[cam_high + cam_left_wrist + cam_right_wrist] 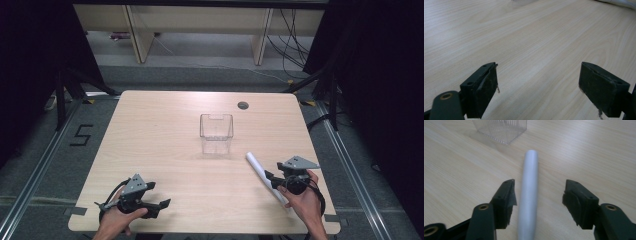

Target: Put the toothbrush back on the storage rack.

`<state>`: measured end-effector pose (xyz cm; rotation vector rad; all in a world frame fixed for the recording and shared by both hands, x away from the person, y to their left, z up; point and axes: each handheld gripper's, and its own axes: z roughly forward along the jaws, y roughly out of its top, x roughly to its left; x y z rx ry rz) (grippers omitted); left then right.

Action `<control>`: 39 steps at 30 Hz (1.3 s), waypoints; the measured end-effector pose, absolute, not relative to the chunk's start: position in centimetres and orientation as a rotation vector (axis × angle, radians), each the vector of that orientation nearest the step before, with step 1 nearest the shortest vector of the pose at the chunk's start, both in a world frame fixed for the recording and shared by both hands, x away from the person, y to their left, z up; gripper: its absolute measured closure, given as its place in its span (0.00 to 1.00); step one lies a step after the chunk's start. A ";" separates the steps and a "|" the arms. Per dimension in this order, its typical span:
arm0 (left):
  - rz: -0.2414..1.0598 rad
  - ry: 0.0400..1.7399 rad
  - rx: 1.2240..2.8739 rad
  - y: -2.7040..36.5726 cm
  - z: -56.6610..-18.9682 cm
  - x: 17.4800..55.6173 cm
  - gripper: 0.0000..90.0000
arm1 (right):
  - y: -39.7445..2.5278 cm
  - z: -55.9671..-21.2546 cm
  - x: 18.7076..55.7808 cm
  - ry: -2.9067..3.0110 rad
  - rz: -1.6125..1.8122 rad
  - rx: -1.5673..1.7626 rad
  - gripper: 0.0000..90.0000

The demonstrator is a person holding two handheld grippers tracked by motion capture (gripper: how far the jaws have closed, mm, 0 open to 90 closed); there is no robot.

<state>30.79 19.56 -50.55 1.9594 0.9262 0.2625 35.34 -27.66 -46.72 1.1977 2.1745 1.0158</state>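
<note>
The white tube (528, 195) lay on the tabletop (165, 135) between the right claw's (538, 197) parted jaws, ungrasped; the clear box (216, 132) stood empty; the left claw (537, 90) gaped idle.

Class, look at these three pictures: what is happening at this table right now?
A person at a wooden table holds a gripper in each hand. The right gripper is open, its jaws either side of a white tube lying flat, not yet closed on it. The left gripper is open over bare wood near the front edge. A clear plastic container stands upright mid-table, beyond the tube.
</note>
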 end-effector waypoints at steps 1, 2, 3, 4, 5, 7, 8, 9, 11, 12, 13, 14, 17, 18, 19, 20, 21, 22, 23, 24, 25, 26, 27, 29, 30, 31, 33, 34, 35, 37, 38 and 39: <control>0.265 0.923 1.956 19.6 -50.6 30.8 0.16 | -27.6 -46.6 35.4 2.172 1.009 1.202 0.51; 0.265 0.924 1.957 19.6 -50.6 30.8 0.16 | -27.6 -46.5 35.6 2.176 1.012 1.191 0.54; 0.267 0.924 1.957 19.6 -50.6 30.8 0.16 | -27.6 -46.4 35.7 2.182 1.008 1.185 0.56; 0.267 0.925 1.957 19.6 -50.6 30.8 0.16 | -27.5 -46.3 35.8 2.181 1.006 1.195 0.59; 0.267 0.926 1.957 19.6 -50.6 30.8 0.16 | -27.5 -46.2 35.9 2.193 1.003 1.192 0.61; 0.268 0.923 1.967 19.6 -50.6 30.9 0.16 | -27.4 -46.1 36.2 2.210 0.984 1.188 0.67; 0.269 0.924 1.965 19.6 -50.6 30.8 0.16 | -27.4 -46.2 36.5 2.207 0.981 1.175 0.71; 0.269 0.924 1.965 19.6 -50.6 30.8 0.16 | -27.4 -46.0 36.6 2.215 0.972 1.189 0.73; 0.276 0.927 1.961 19.6 -50.6 30.8 0.16 | -27.3 -45.9 37.0 2.222 0.963 1.191 0.80; 0.273 0.926 1.962 19.7 -50.6 30.8 0.16 | -27.3 -45.9 37.5 2.226 0.948 1.161 0.84; 0.273 0.926 1.962 19.7 -50.6 30.8 0.16 | -27.3 -45.9 37.5 2.226 0.948 1.161 0.84; 0.272 0.924 1.964 19.7 -50.5 30.8 0.16 | -27.3 -45.8 37.6 2.234 0.942 1.172 0.86; 0.278 0.923 1.964 19.6 -50.5 30.8 0.17 | -26.8 -45.8 38.5 2.250 0.910 1.147 0.94; 0.279 0.924 1.962 19.6 -50.5 30.8 0.17 | -26.7 -45.8 38.7 2.263 0.902 1.141 0.95; 0.277 0.921 1.959 19.7 -50.5 30.9 0.17 | -26.6 -45.8 38.8 2.275 0.898 1.143 0.96; 0.277 0.921 1.959 19.7 -50.5 30.9 0.17 | -26.6 -45.8 38.8 2.275 0.898 1.143 0.96; 0.278 0.928 1.961 19.7 -50.5 30.8 0.17 | -26.2 -45.9 39.2 2.275 0.890 1.139 0.99; 0.278 0.928 1.961 19.7 -50.5 30.8 0.17 | -26.2 -45.9 39.2 2.275 0.890 1.139 0.99; 0.278 0.926 1.963 19.8 -50.5 30.9 0.17 | -26.1 -45.9 39.3 2.284 0.890 1.156 1.00; 0.279 0.928 1.961 19.8 -50.5 30.9 0.17 | -26.0 -46.1 39.5 2.298 0.872 1.139 1.00; 0.277 0.936 1.954 19.7 -50.5 30.9 0.17 | -25.9 -46.3 39.9 2.306 0.860 1.140 1.00; 0.277 0.938 1.953 19.7 -50.5 30.9 0.17 | -25.9 -46.3 39.9 2.306 0.860 1.140 1.00; 0.279 0.940 1.953 19.7 -50.4 30.8 0.17 | -25.9 -46.4 40.1 2.310 0.855 1.135 1.00; 0.280 0.940 1.953 19.7 -50.5 30.9 0.17 | -25.7 -46.5 40.4 2.311 0.844 1.140 1.00; 0.288 0.943 1.954 19.7 -50.5 30.8 0.17 | -25.6 -46.4 40.5 2.315 0.835 1.147 1.00; 0.289 0.941 1.953 19.7 -50.5 30.9 0.17 | -25.5 -46.5 40.7 2.313 0.825 1.133 1.00; 0.293 0.942 1.948 19.7 -50.5 30.9 0.17 | -25.3 -46.6 41.1 2.320 0.809 1.125 1.00; 0.304 0.935 1.977 19.9 -50.5 30.9 0.17 | -25.1 -46.6 41.3 2.325 0.793 1.128 1.00; 0.293 0.944 1.950 19.7 -50.5 30.9 0.17 | -24.9 -46.7 41.4 2.330 0.781 1.146 1.00; 0.292 0.943 1.958 19.8 -50.5 30.8 0.17 | -24.8 -46.9 41.8 2.335 0.762 1.144 1.00; 0.285 0.940 1.964 19.8 -50.4 30.9 0.17 | -24.7 -46.9 42.0 2.338 0.749 1.153 1.00; 0.290 0.945 1.952 19.7 -50.5 30.8 0.17 | -24.6 -47.0 42.3 2.345 0.736 1.141 1.00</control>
